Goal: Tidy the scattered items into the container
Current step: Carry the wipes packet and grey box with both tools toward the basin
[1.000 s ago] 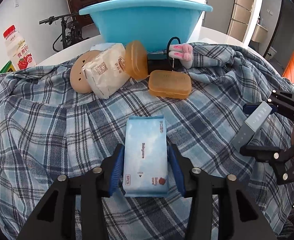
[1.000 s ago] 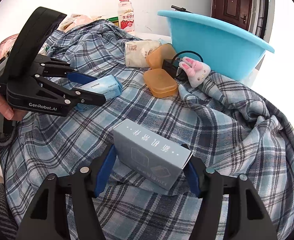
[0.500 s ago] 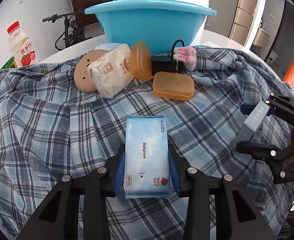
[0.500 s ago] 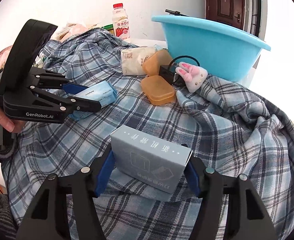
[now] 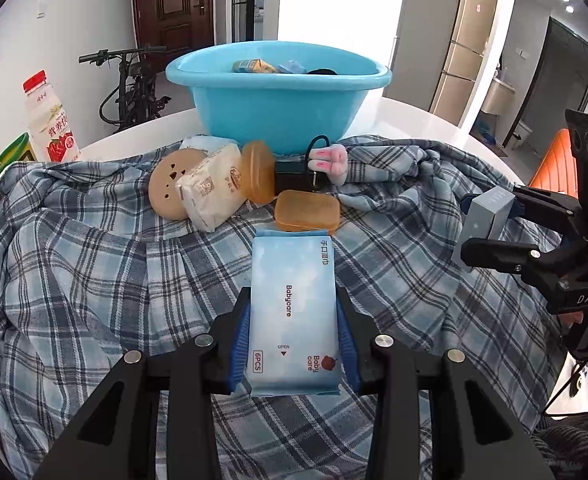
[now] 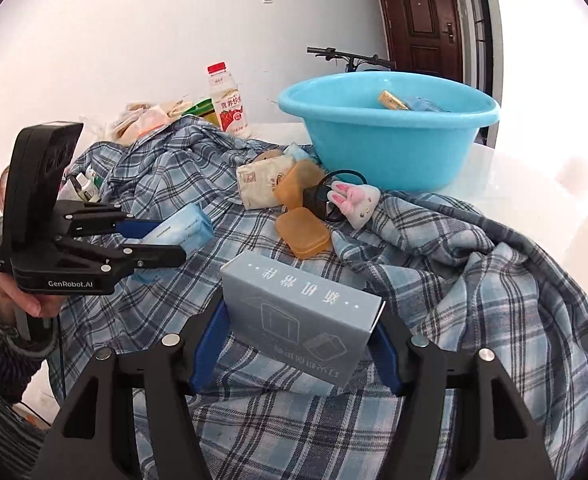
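Left wrist view: we find the left claw (image 5: 294,344) clamped on a pale blue wipes pack (image 5: 294,312), its blue pads pressed to both long sides. We read "Babycare", "OPEN", "6PCS" and "Baby care" on the pack, plus Chinese characters near its far edge. The pack is held above a blue plaid cloth (image 5: 93,280) that covers the white desk (image 5: 414,116). Ahead, at the foot of the blue basin (image 5: 277,120), lie a round tan disc (image 5: 169,188), a white paper packet (image 5: 213,196) bearing a square code, two amber soap boxes (image 5: 308,212), a black charger (image 5: 294,174) and a plush rabbit (image 5: 330,162). The basin already holds several items. A red-capped drink bottle (image 5: 49,120) stands far left. At right, the right claw (image 5: 486,228), marked "DAS", grips a grey box (image 5: 486,216).

Right wrist view: we find the right claw (image 6: 294,344) clamped on the grey box (image 6: 298,316), which carries white Chinese lettering and line drawings, seen upside down. At left, a hand (image 6: 9,292) holds the left claw (image 6: 161,240), marked "GenRobot.AI", closed on the wipes pack (image 6: 185,232). The clutter of small items lies between both held things and the basin (image 6: 390,140).
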`<state>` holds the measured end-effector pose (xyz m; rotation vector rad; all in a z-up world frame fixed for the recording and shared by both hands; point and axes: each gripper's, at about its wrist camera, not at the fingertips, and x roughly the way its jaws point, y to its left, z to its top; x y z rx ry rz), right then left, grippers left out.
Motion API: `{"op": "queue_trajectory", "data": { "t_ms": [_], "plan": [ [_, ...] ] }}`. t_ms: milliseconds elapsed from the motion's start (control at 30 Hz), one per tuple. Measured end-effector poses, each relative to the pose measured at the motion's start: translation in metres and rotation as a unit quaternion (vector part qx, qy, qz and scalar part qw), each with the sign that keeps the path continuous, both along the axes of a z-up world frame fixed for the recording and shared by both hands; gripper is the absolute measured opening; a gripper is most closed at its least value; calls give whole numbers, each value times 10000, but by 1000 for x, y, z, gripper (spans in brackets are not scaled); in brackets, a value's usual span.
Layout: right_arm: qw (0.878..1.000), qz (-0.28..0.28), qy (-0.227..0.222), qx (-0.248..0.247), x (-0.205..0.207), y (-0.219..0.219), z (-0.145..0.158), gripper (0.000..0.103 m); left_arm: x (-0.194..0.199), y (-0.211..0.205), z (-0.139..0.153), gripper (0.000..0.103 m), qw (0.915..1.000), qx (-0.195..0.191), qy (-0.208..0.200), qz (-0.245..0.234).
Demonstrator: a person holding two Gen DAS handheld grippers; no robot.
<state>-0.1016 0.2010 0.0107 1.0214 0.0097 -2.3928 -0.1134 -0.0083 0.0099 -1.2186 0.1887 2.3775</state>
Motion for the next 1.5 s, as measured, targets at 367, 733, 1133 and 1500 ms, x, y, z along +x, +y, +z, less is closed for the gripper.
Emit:
{"op": "queue_trajectory", "data": {
  "t_ms": [367,733,1133,1500],
  "plan": [
    [9998,-194,-16,-84,13,14,3,63,8,3,-4,41,10000,55,-30,-11],
    [9998,-217,-4,-48,15,17,7,63,13,10,-1,41,9999,-19,-25,-170],
    [9997,-201,126,-9,16,19,16,63,11,21,6,41,9994,-132,-8,-316],
    [9993,-179,333,15,13,22,33,63,2,31,27,41,9989,-39,153,-441]
  ]
}}
